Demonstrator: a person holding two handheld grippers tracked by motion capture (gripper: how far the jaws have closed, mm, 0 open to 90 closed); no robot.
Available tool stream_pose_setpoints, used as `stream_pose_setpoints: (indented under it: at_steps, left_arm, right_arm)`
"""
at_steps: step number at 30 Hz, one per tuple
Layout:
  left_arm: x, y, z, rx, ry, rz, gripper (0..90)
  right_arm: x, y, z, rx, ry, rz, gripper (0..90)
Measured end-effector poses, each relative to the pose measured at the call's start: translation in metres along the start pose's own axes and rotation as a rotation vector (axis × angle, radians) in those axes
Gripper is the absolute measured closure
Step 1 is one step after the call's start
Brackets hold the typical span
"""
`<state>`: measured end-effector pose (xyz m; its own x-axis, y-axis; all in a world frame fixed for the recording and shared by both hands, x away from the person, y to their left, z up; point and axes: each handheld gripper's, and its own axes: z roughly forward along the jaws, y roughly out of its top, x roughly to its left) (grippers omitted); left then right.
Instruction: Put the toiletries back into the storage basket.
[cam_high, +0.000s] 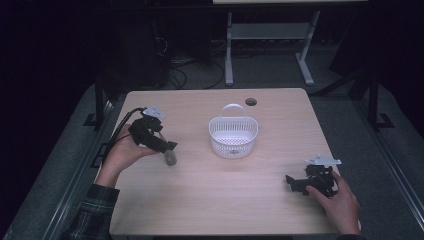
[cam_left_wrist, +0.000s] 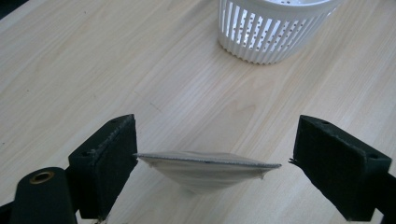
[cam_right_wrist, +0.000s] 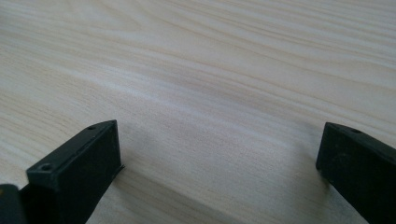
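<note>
A dim room with black surroundings, cables on the grey floor and the white legs of another desk is seen behind a pale, wood-grained tabletop (cam_high: 220, 200). No brand, label or writing can be read on anything in the pictures.

Near the middle of the tabletop a white slotted plastic basket with a hoop handle (cam_high: 233, 136) is set upright; in the left gripper view its ribbed wall (cam_left_wrist: 271, 32) is seen ahead and to the right.

The left gripper (cam_high: 167, 148) is held by the person's left hand (cam_high: 125, 152) over the left part of the tabletop, its fingers pointed toward the basket and tilted downward, the forearm in a plaid sleeve (cam_high: 92, 212) coming up from the bottom edge. Its fingers (cam_left_wrist: 112, 163) are spread wide, and between them a small flat greyish pouch with a sealed edge (cam_left_wrist: 208, 168) is seen; one end of it meets the left finger pad while the other end appears just short of the right pad, though contact there cannot be told for certain. The pouch seems to lie on or just above the tabletop, well apart from the basket.

The right gripper (cam_high: 291, 181) is held low by the right hand (cam_high: 340, 200) near the front right corner, pointed leftward. Its fingers (cam_right_wrist: 79, 172) are released, spread wide over bare wood.
</note>
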<state>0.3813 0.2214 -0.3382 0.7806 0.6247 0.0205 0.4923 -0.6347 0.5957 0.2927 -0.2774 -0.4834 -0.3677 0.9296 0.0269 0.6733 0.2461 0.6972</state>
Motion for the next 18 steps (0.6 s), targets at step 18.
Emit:
stream_pose_setpoints:
  at_steps: [18]
  left_arm:
    - [0.002,-0.003,0.014,0.075,0.018,0.010,16.8]
  right_arm:
    - [0.000,0.000,0.000,0.000,0.000,0.000,0.0]
